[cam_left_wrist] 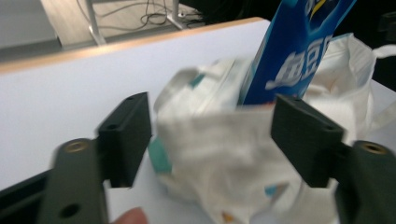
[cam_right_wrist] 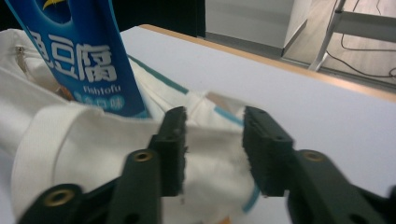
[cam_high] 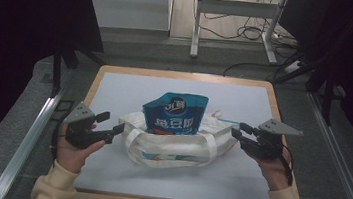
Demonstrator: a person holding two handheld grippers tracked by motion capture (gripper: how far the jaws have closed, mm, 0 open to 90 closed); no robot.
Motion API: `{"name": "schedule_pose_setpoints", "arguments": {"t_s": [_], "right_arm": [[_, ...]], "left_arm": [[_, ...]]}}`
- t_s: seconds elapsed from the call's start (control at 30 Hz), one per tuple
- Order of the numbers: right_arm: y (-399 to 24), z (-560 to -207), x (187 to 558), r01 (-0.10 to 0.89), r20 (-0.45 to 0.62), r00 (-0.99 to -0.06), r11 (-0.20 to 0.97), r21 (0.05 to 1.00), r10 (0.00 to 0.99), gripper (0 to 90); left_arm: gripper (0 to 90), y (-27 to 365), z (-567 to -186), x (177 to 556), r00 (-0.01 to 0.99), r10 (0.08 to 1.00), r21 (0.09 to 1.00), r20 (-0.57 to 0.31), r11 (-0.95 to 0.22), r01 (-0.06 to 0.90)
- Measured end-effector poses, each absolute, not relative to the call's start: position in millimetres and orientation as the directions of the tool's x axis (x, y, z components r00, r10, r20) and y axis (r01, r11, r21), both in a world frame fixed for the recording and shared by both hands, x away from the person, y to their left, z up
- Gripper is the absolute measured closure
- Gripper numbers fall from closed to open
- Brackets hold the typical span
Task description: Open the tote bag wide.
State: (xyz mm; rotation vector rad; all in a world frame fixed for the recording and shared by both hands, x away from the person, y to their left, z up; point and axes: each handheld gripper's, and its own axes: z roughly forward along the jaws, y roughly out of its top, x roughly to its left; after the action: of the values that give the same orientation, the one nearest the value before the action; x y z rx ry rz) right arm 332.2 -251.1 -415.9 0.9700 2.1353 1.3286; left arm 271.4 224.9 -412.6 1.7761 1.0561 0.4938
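- A white cloth tote bag with teal trim and looped handles [cam_high: 174, 147] lies slumped at the middle of the pale grey table top with a wooden edge [cam_high: 255, 189], a little below the centre of the high view.
- A blue foil snack pouch with white lettering [cam_high: 175, 114] stands upright in the bag's mouth, its lower part inside the cloth and its top pointing toward the upper edge of the frame. Its long axis runs bottom to top, slightly tilted.
- The bag's long axis runs left to right across the frame, so each end faces one gripper.
- The left gripper [cam_high: 110, 130] sits at the centre left of the high view, its jaws pointing right at the bag's left end, the lower jaw tip just beside the cloth. In the left gripper view the jaws stand wide, with blurred white cloth [cam_left_wrist: 219, 154] showing between them, but no pad presses on it.
- The right gripper [cam_high: 241, 132] sits at the centre right, pointing left at the bag's right end. In the right gripper view its jaws stand at a narrower gap, parted, with cloth [cam_right_wrist: 93, 140] behind them and nothing clamped.
- Both grippers are about equally near the bag; the left looks a touch closer.
- Judgement: any new grasp on the bag's rim or handles would come inward from both ends along its long axis.
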Motion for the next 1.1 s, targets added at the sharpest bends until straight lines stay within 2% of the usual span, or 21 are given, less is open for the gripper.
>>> {"name": "schedule_pose_setpoints", "arguments": {"t_s": [0.13, 0.2, 0.27, 0.6, 1.1], "right_arm": [[-235.8, -407.6, 344.3, 0.328, -0.023, -0.675, 0.329, 0.886, 0.737, 80.0], [-228.6, -405.5, 349.5, 0.330, -0.024, -0.687, 0.341, 0.880, 0.726, 84.7], [-221.6, -405.2, 353.2, 0.332, -0.024, -0.702, 0.357, 0.873, 0.712, 86.2], [-202.0, -424.2, 355.5, 0.354, -0.035, -0.739, 0.431, 0.830, 0.673, 86.7], [-206.4, -469.9, 345.6, 0.409, -0.002, -0.733, 0.443, 0.798, 0.680, 87.5]], "left_arm": [[72.2, 212.3, -403.5, 286.2, 0.591, 0.798, 0.880, -0.121, -0.188, 0.435], [81.8, 206.4, -404.0, 293.1, 0.598, 0.793, 0.874, -0.120, -0.201, 0.443], [87.1, 202.2, -407.7, 298.7, 0.590, 0.798, 0.866, -0.121, -0.206, 0.456], [88.8, 199.3, -433.5, 304.0, 0.597, 0.788, 0.823, -0.152, -0.233, 0.518], [88.4, 189.6, -478.2, 295.2, 0.611, 0.776, 0.760, -0.154, -0.302, 0.575]]}}
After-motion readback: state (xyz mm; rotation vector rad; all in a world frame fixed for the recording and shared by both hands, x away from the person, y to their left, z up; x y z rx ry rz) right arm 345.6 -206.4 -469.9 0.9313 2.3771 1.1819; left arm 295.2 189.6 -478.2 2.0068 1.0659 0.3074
